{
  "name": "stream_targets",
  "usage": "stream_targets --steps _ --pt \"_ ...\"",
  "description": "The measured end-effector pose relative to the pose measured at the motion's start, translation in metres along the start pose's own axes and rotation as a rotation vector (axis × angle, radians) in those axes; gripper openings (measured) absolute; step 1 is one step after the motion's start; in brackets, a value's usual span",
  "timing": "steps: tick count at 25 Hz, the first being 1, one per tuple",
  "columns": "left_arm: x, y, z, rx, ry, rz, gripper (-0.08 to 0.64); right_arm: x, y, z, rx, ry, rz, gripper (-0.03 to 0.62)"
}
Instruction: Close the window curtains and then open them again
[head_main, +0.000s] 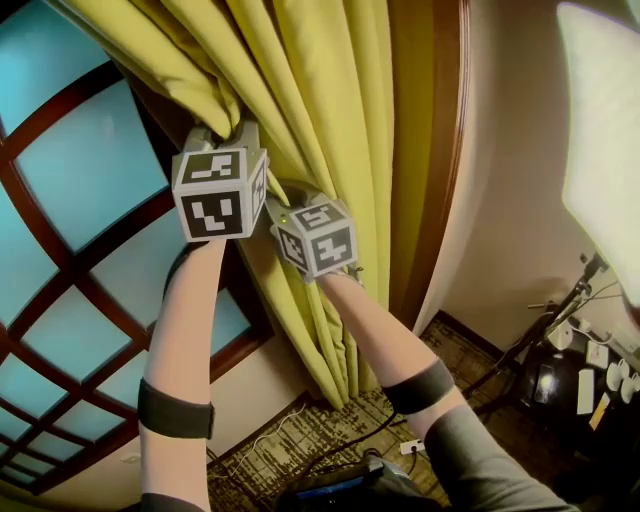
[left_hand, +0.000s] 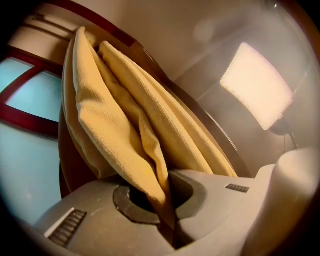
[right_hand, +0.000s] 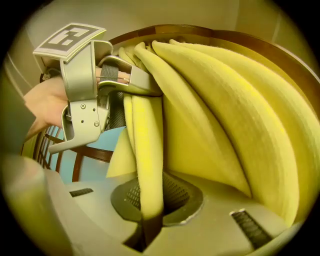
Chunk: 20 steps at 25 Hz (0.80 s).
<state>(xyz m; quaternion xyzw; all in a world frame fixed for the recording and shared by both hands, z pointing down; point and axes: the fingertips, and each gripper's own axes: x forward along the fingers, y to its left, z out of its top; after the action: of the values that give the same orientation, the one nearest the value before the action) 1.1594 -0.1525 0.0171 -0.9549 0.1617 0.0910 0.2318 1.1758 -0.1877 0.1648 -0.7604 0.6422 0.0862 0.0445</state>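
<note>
The yellow curtain (head_main: 320, 90) hangs bunched in thick folds against the dark wooden window frame (head_main: 440, 150). My left gripper (head_main: 228, 135) is raised to the curtain's left edge and is shut on a fold of the curtain (left_hand: 125, 135). The cloth runs down into the seam between its jaws (left_hand: 167, 220). Just below and to its right, my right gripper (head_main: 283, 200) is shut on another fold of the curtain (right_hand: 147, 150), pinched between its jaws (right_hand: 147, 220). The left gripper (right_hand: 85, 95) also shows in the right gripper view, gripping the curtain just above and to the left.
The window (head_main: 70, 200) has blue panes behind a dark red lattice and lies uncovered on the left. A bright lamp panel (head_main: 605, 120) hangs at the upper right. Its stand, cables and a power strip (head_main: 412, 447) lie on the patterned floor below.
</note>
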Motion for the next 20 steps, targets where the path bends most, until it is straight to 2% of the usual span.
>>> stream_targets --steps 3,8,14,20 --pt "0.017 -0.012 0.001 0.019 0.005 -0.018 0.005 0.0 -0.019 0.0 -0.007 0.009 -0.015 0.028" --pt "0.063 -0.067 -0.015 0.037 0.049 -0.124 0.005 -0.009 -0.073 -0.027 0.028 0.054 -0.073 0.028" --pt "0.121 -0.133 -0.022 0.033 0.045 -0.203 0.003 -0.036 -0.149 -0.045 0.038 0.085 -0.174 0.028" --pt "0.164 -0.175 -0.003 -0.029 -0.01 -0.237 0.003 -0.061 -0.218 -0.033 0.038 0.057 -0.275 0.028"
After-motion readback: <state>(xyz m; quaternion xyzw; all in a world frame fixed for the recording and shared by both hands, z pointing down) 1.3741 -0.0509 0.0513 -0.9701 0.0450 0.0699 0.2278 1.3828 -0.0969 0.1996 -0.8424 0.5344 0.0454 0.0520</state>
